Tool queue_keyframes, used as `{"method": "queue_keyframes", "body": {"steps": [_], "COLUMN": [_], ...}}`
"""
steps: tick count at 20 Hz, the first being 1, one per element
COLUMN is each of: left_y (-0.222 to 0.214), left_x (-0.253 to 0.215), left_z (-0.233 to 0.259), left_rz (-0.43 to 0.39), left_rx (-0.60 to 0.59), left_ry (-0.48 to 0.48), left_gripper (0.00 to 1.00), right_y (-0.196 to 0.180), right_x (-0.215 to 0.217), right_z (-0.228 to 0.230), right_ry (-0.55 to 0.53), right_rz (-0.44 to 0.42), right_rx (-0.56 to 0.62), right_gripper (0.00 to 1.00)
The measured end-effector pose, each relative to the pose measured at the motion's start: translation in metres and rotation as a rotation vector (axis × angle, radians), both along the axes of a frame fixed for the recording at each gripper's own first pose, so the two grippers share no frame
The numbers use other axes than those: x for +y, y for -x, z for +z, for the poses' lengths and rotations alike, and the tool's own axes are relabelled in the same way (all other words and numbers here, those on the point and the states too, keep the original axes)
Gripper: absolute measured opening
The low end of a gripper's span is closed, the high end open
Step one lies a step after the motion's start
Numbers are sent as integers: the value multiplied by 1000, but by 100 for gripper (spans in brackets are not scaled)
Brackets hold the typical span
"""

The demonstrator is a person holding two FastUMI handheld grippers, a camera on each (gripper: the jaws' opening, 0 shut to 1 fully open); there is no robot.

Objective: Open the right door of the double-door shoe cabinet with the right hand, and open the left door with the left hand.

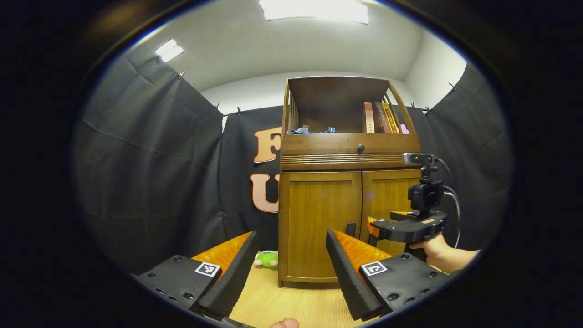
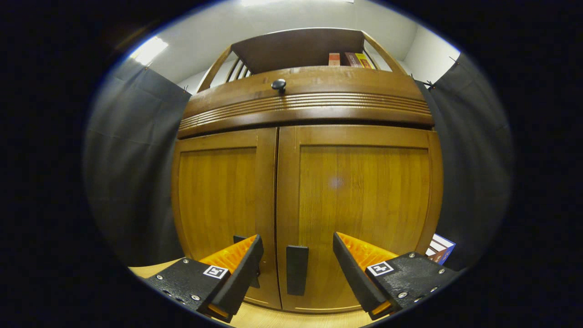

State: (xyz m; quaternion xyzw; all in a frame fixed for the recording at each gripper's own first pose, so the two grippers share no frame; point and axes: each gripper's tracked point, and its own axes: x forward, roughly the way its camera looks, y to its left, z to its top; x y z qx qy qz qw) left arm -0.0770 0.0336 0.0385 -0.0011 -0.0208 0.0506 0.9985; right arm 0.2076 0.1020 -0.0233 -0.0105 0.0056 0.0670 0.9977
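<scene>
I am holding my right gripper point(image 2: 296, 273) spread before the shoe cabinet point(image 2: 305, 182), its fingers flanking the dark handle point(image 2: 297, 269) of the right door point(image 2: 360, 214) without touching it. Both doors are sitting closed, the left door point(image 1: 319, 228) included. My left gripper point(image 1: 289, 269) is hanging spread farther back, above the wooden floor point(image 1: 291, 305) near the cabinet's left front corner.

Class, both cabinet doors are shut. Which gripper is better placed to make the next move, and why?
The right gripper. It is open, close to the cabinet, with the right door's handle between its fingers. The left gripper, also open, hangs farther back from the left door.
</scene>
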Motion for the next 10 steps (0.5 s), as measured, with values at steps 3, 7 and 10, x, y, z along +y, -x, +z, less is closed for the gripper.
{"method": "queue_keyframes", "body": {"steps": [3,7,10], "left_y": [9,11,11], "left_x": [8,20,25], "left_z": [0,1,3], "left_rz": [17,46,56], "left_rx": [7,19,19], "left_ry": [13,-14,-18], "left_gripper": [94,98,98], "right_y": [-15,-26,-33], "right_x": [-6,-3,-1], "right_z": [-25,-52,-58], "right_ry": [11,-25,-28], "right_rz": [-32,-47,-50], "right_rx": [53,115,133], "right_gripper": [95,95,95]}}
